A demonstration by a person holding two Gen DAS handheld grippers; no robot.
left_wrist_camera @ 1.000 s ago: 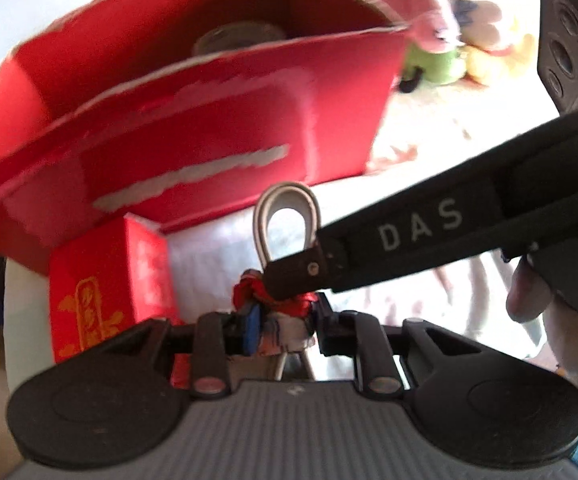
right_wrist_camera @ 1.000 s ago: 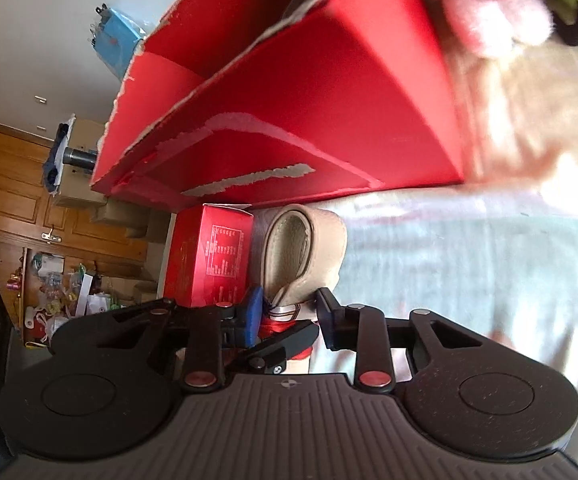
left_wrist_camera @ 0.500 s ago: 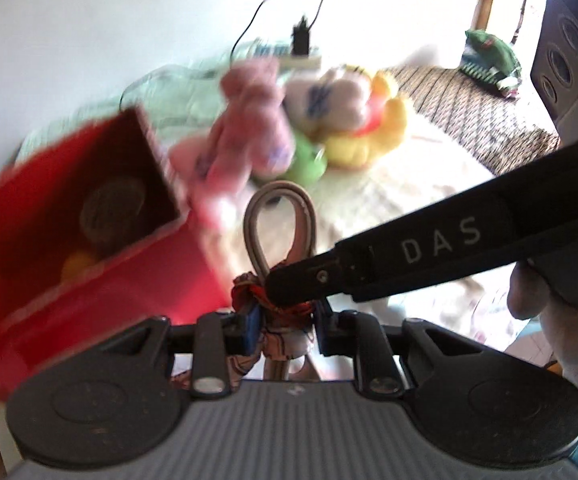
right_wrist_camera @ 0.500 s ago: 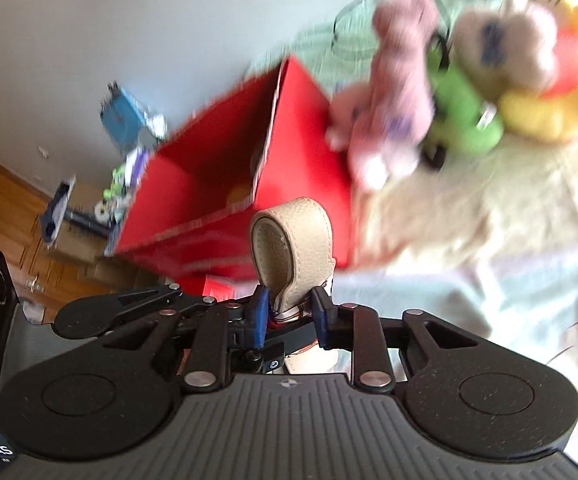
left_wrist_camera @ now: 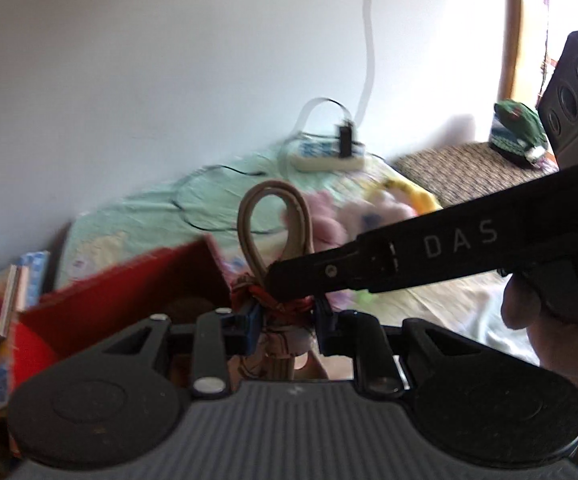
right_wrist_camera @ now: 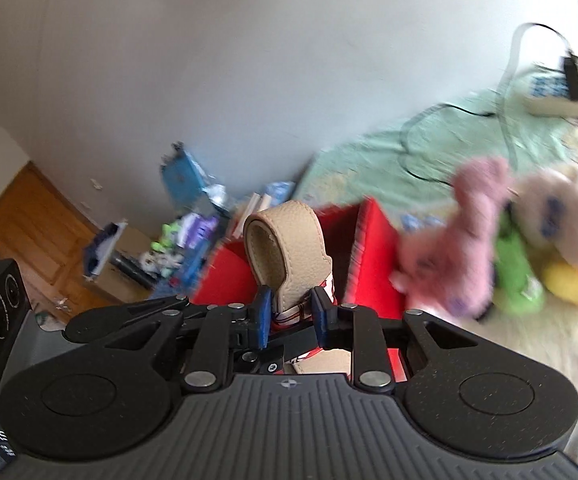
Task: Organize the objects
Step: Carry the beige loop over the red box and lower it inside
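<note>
A keychain with a beige leather loop (left_wrist_camera: 275, 232) and a red cloth knot (left_wrist_camera: 273, 300) is held in the air by both grippers. My left gripper (left_wrist_camera: 285, 322) is shut on its knotted lower part. From the right, a black finger (left_wrist_camera: 409, 256) of the other gripper crosses in and touches the loop's base. In the right wrist view the beige leather loop (right_wrist_camera: 289, 248) stands upright with my right gripper (right_wrist_camera: 291, 316) shut on its base. The open red box (left_wrist_camera: 129, 292) lies below and behind; the red box (right_wrist_camera: 373, 264) shows behind the loop.
Plush toys lie on the bed right of the box: a pink one (right_wrist_camera: 473, 248), a green one (right_wrist_camera: 517, 280), a yellow one (right_wrist_camera: 577, 284). A power strip (left_wrist_camera: 329, 156) with cables rests by the wall. Clutter and cartons (right_wrist_camera: 177, 248) fill the floor at left.
Both grippers have risen with the keychain, from in front of the red box's side to above its open top. The small red carton has left view.
</note>
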